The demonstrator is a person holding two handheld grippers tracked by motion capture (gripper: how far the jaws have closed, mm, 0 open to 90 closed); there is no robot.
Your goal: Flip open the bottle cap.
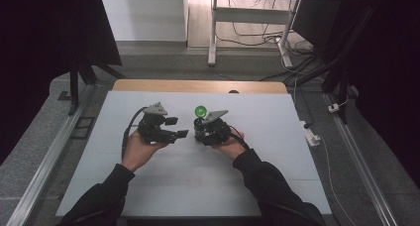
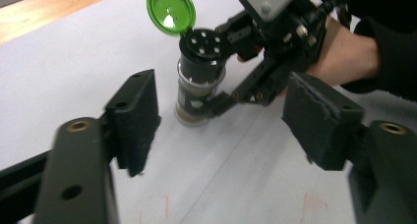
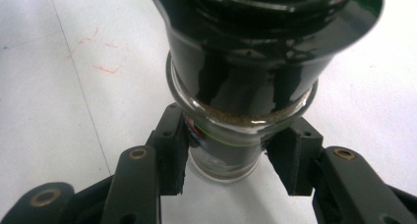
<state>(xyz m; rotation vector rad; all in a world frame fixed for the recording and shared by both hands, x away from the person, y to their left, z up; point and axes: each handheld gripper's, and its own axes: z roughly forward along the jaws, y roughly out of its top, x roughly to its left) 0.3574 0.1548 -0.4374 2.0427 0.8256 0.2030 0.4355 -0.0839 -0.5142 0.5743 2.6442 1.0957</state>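
Spice jar (image 2: 199, 81) is clamped low by right gripper (image 1: 205, 132) mid-table; left gripper (image 2: 221, 121), jaws apart, is best kept clear so it's held upright.

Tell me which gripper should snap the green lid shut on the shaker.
Left, probably. The right gripper is shut on the shaker, steadying it upright on the table. The left gripper is open, holds nothing and sits beside it, facing the flipped-up lid.

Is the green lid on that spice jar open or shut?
Open: the green lid stands flipped up, exposing the shaker holes on the spice jar.
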